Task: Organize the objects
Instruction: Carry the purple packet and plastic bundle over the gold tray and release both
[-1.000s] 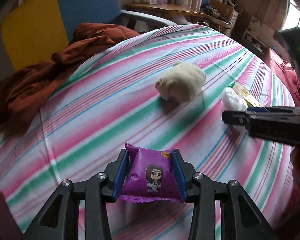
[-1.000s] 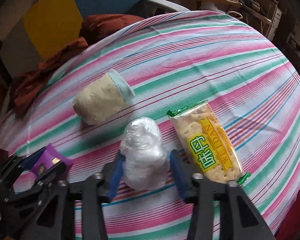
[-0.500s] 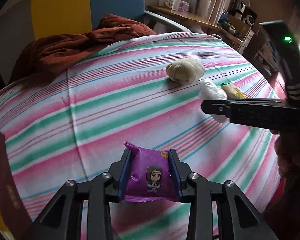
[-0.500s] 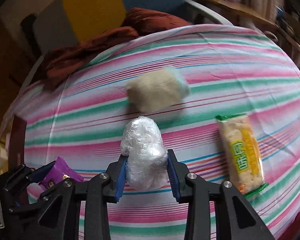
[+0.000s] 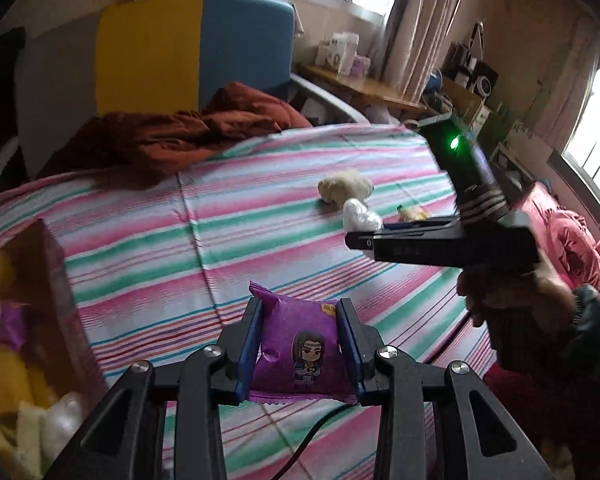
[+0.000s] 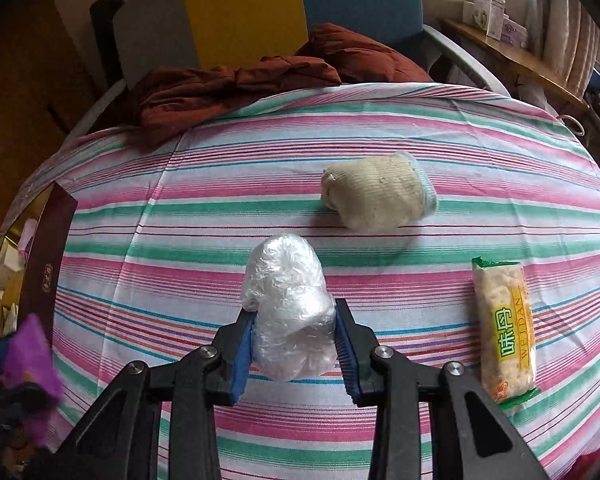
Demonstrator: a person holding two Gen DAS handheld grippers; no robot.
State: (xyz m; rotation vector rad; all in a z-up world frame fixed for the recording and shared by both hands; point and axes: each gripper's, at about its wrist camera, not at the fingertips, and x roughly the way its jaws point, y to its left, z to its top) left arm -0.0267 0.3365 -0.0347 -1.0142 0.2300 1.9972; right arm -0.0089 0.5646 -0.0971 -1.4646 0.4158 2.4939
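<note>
Both grippers loaded, so this reads as the carry step, mid-transfer toward the box.

Left gripper (image 5: 300, 350): jaws closed most of the way on a purple snack packet (image 5: 298, 346) with a cartoon figure on it, pads pressing both side edges, packet held off the striped sheet (image 5: 220, 240). Open dark-red box (image 5: 66, 308) sits to its left and slightly ahead, already holding yellow, white and pink items.

Right gripper (image 6: 294, 346): jaws closed to the width of a crumpled clear-plastic bundle (image 6: 286, 304), gripping its near end; the far end sticks out ahead of the fingertips. Same box (image 6: 48, 276) is far left of this gripper, across the sheet.

Left on the sheet: a beige knitted roll with a pale blue cuff (image 6: 378, 196), ahead and right of the right gripper, and a cracker packet marked WEIDAN (image 6: 504, 328) close on its right.

Next move, my read: swing the left gripper over the box opening and open it, then bring the right across. The bundle is soft, so it may snag the pads on release.

Unclear:
- Box interior is blurred and cut off at the frame edge in both views; free space unknown.
- Can't tell whether the bundle's underside touches the sheet.
- Contents of the plastic bundle not visible.
- Left gripper shows only as a purple smear in the right view.
</note>
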